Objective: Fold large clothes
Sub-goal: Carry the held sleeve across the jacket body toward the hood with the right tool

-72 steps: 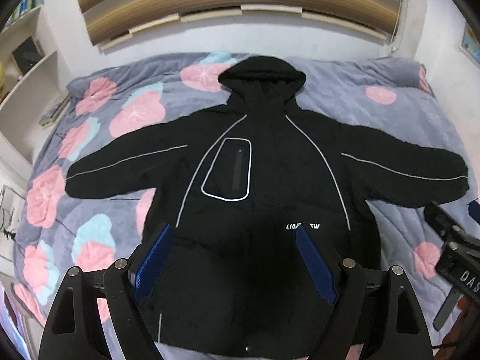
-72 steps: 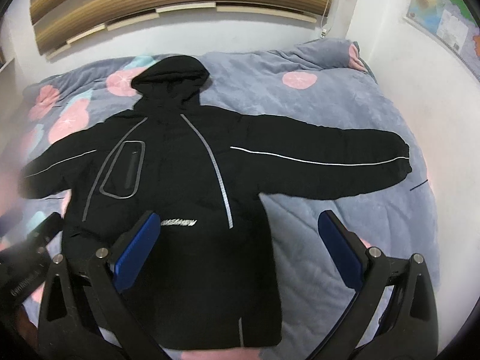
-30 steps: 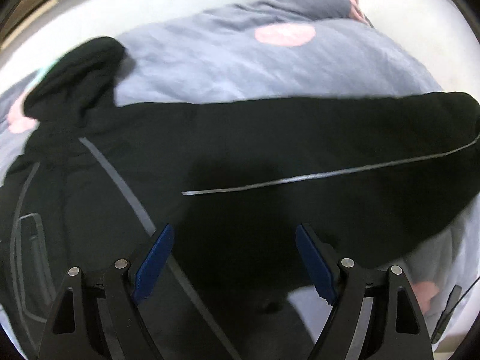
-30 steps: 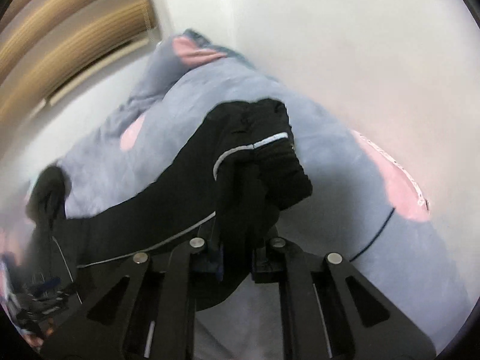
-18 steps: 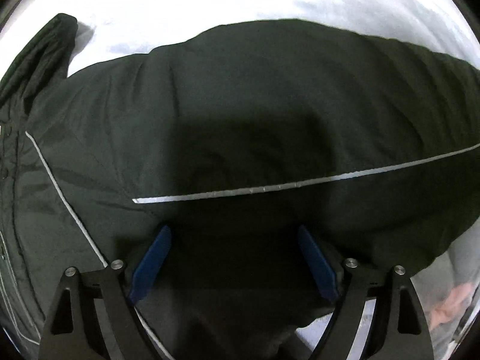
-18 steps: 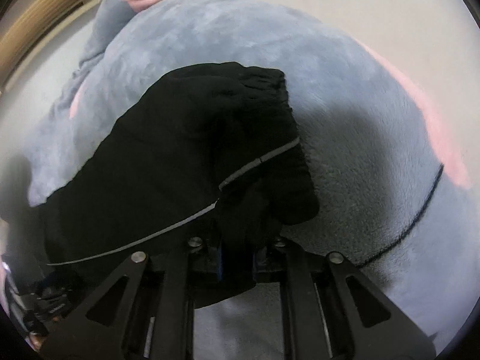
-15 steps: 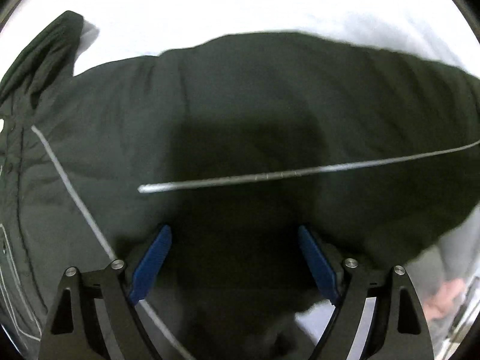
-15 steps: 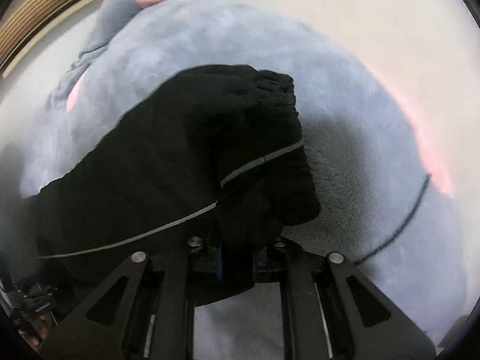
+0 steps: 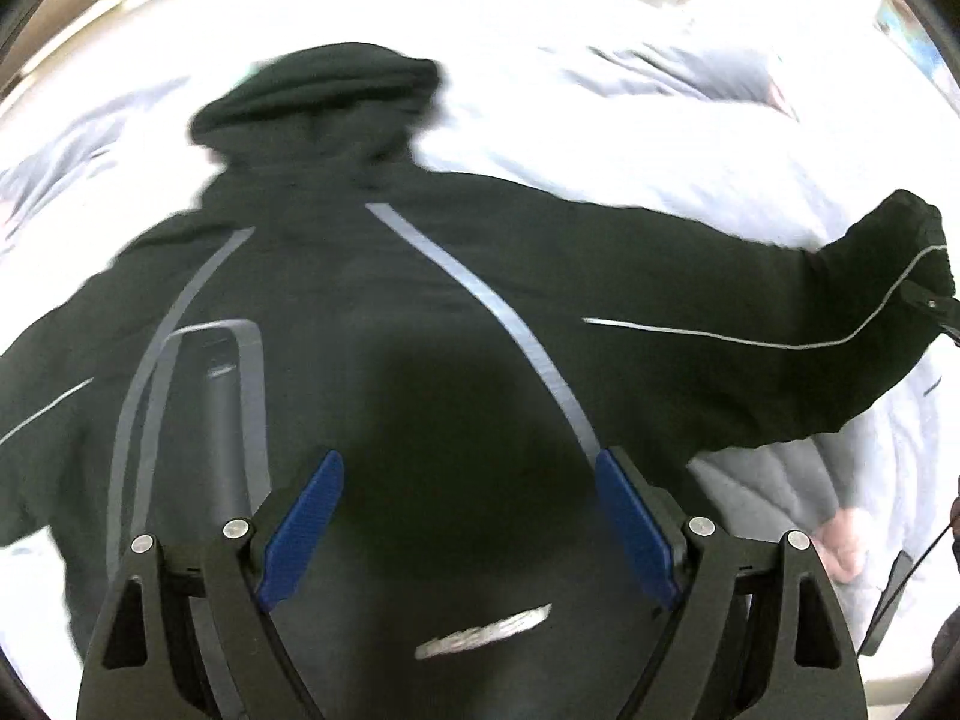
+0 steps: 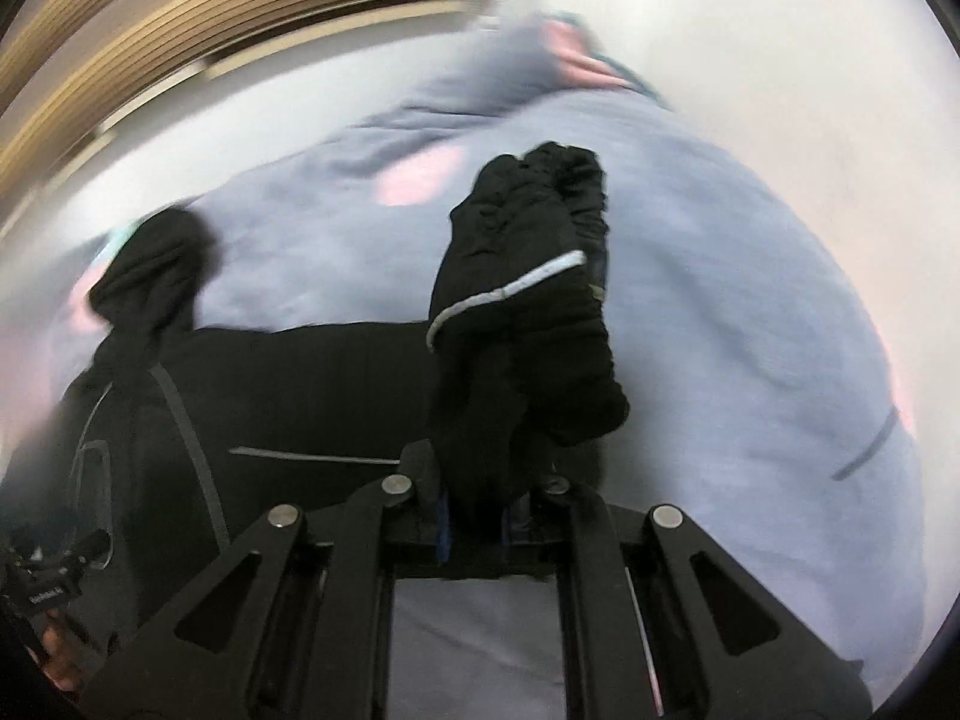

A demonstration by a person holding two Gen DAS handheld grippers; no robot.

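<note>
A large black hooded jacket with grey reflective stripes lies front-up on the bed. My left gripper is open and empty above the jacket's chest, its blue pads wide apart. My right gripper is shut on the cuff of the jacket's right-hand sleeve and holds it lifted off the bed. That sleeve and the right gripper's tip also show at the right edge of the left wrist view. The hood lies at the far end.
The bed carries a grey-blue blanket with pink flowers. A wall stands close on the right of the bed. A slatted wooden headboard runs behind it. The left gripper's body shows at the lower left of the right wrist view.
My left gripper has pulled back from the sleeve and now sits over the jacket's chest. My right gripper has raised the cuff higher and carried it toward the jacket's body.
</note>
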